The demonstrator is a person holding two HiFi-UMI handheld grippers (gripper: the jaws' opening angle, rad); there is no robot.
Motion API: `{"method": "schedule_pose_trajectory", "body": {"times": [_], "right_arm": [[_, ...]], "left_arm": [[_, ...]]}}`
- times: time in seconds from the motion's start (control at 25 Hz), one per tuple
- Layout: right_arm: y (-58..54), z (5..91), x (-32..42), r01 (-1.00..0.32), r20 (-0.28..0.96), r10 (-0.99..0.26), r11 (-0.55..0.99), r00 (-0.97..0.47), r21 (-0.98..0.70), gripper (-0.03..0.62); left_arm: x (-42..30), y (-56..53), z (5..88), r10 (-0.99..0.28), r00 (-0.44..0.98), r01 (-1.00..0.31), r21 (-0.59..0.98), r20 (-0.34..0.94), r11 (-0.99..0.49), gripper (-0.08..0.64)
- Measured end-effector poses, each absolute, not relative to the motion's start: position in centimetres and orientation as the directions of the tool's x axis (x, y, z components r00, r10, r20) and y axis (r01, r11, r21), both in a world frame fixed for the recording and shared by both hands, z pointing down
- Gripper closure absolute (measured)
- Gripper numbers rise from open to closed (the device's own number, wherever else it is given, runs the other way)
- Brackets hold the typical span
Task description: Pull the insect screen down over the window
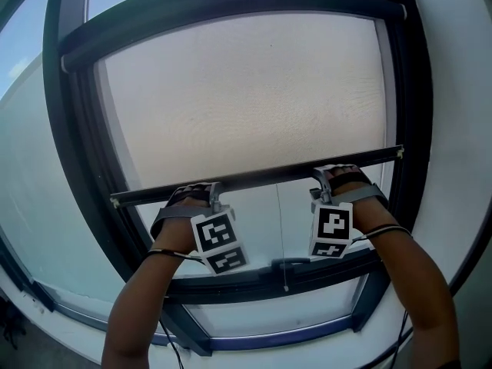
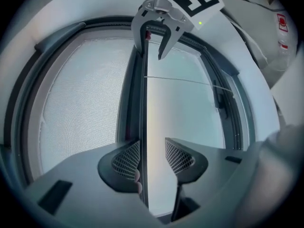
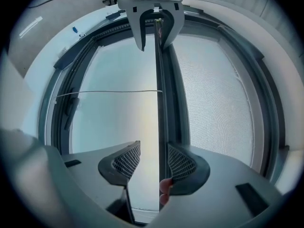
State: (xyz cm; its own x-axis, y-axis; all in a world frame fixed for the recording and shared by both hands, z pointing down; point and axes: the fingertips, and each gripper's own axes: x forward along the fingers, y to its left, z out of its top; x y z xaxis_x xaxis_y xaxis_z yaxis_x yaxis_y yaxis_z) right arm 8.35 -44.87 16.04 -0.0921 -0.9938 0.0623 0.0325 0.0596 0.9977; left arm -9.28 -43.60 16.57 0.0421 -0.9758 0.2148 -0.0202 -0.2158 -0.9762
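Observation:
The insect screen (image 1: 246,98) covers the upper part of the window, and its dark bottom bar (image 1: 261,177) lies across the pane at about mid height. My left gripper (image 1: 201,192) hooks over the bar near its left end, my right gripper (image 1: 332,174) near its right end. In the left gripper view the bar (image 2: 144,103) runs between the jaws of the left gripper (image 2: 153,156); it lies against one pad, and a gap shows at the other. The right gripper (image 3: 154,158) holds the bar (image 3: 160,89) the same way, one pad touching. A fingertip shows beside each bar.
A thin pull cord (image 1: 281,229) hangs from the bar's middle down to the lower sash. The dark window frame (image 1: 69,129) surrounds the pane, with white wall on either side. Below the bar is bare glass (image 1: 261,214).

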Motion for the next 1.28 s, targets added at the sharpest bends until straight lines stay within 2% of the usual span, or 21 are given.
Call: {"method": "schedule_pose_trajectory", "body": {"times": [0.32, 0.64, 1.28], "right_arm": [[-45.1, 16.7, 8.3, 0.013, 0.052, -0.996, 0.051, -0.078, 0.999, 0.413], [-45.2, 22.6, 8.3, 0.016, 0.103, -0.991, 0.102, -0.090, 0.995, 0.413], [-45.2, 24.7, 8.1, -0.013, 0.144, -0.987, 0.146, -0.074, 0.989, 0.413]], "left_arm": [[-9.2, -44.2, 17.1, -0.987, 0.075, -0.042, -0.989, 0.141, -0.144, 0.411], [-9.2, -44.2, 22.8, -0.980, 0.055, -0.046, -0.980, 0.193, -0.195, 0.413], [-9.3, -44.4, 24.9, -0.980, -0.006, -0.072, -0.978, 0.199, -0.198, 0.413]]}}
